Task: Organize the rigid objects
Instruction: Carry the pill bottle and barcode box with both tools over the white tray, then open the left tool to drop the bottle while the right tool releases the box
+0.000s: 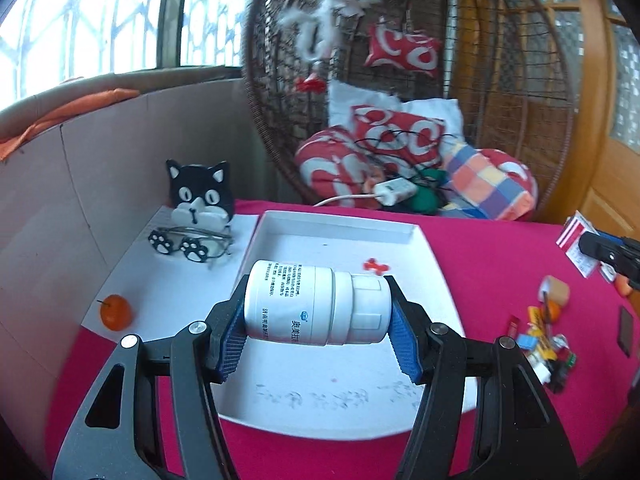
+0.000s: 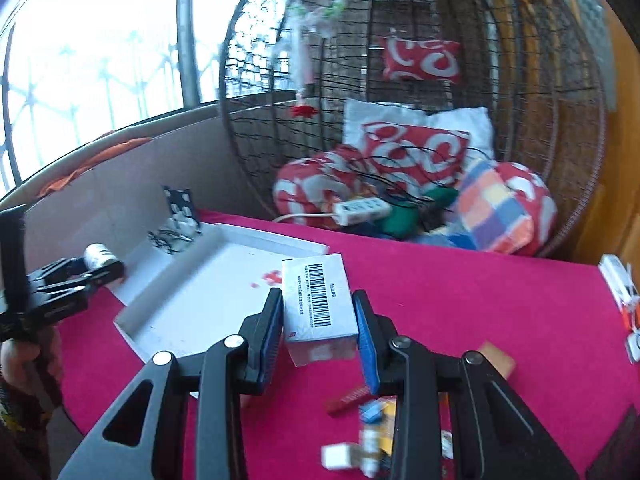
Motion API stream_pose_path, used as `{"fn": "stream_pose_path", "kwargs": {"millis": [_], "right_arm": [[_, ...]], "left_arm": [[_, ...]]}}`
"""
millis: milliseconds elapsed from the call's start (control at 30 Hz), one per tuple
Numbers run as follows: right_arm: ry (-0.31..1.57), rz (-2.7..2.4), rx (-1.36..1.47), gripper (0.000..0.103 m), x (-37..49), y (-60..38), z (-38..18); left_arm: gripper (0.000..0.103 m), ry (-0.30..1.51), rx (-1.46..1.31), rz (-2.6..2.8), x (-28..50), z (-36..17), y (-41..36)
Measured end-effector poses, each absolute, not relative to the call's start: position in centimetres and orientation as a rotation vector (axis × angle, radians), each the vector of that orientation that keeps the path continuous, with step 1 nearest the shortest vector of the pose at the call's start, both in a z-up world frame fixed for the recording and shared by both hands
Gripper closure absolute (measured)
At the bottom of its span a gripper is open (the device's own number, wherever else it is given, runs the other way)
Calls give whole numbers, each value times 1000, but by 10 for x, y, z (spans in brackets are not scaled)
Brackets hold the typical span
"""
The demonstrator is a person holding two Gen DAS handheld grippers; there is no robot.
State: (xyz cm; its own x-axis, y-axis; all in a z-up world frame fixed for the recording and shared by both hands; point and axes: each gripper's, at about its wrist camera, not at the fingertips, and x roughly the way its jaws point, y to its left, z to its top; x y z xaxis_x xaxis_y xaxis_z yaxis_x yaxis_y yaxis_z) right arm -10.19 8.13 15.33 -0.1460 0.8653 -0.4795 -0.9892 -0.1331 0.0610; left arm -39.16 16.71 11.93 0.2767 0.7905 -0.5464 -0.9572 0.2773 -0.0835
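Bottle [image 1: 318, 304] first: a white plastic pill bottle with blue print lies sideways between the 2 blue-padded fingers of the left gripper [image 1: 319, 324], base against one pad, cap against the other, clamped and lifted clear above the white tray [image 1: 436, 280]. Beyond those fingertips the tray sits on the pink tablecloth [image 1: 500, 248], with a small red piece [image 1: 376, 266] on its floor just past the bottle's cap. Off to the left of the fingers, a small orange fruit [image 1: 116, 312] rests on a white sheet, and further ahead stands a black-and-white cat figure [image 1: 200, 196] with paw-print glasses [image 1: 188, 244] at its foot.

Over on the other side, the right gripper [image 2: 320, 320] pinches a white carton [image 2: 318, 304] with a barcode on top; its 2 fingers are set narrow, pads pressing the carton's long sides, and the carton hangs above the cloth just beside the tray's near corner. Under and behind those fingers lies a heap of small colourful packets [image 2: 376, 420]. A hanging wicker chair [image 2: 540, 80] filled with red cushions stands beyond the table.
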Motion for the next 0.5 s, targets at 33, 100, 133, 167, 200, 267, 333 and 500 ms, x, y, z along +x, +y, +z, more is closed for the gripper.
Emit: {"fn": "stream_pose_path", "kwargs": {"millis": [33,100,133,167,200,267,333,500], "right_arm": [[424,1691,-386,69,-108,85,154],[444,1720,-393,69,-121,98,154],[457,1731,-392,69,-125,104,153],[478,1743,-397,69,-132,112,152],[493,1751,-399,69,-136,117,151],[531,1759,-415,69,-147,133,146],[555,1756,-438,69,-157,149,139],[583,1715,-505,69,-177,179,114]], "left_arm": [[41,449,-445,1230,-391,118,171],[41,462,-464,1238,-389,114,182],[41,463,-475,1237,-388,112,187],[41,468,-491,1239,-387,110,195],[41,471,-502,1239,-385,109,201],[41,482,-527,1238,-381,107,215],[41,501,-550,1239,-376,103,232],[41,574,-618,1242,-364,80,265]]}}
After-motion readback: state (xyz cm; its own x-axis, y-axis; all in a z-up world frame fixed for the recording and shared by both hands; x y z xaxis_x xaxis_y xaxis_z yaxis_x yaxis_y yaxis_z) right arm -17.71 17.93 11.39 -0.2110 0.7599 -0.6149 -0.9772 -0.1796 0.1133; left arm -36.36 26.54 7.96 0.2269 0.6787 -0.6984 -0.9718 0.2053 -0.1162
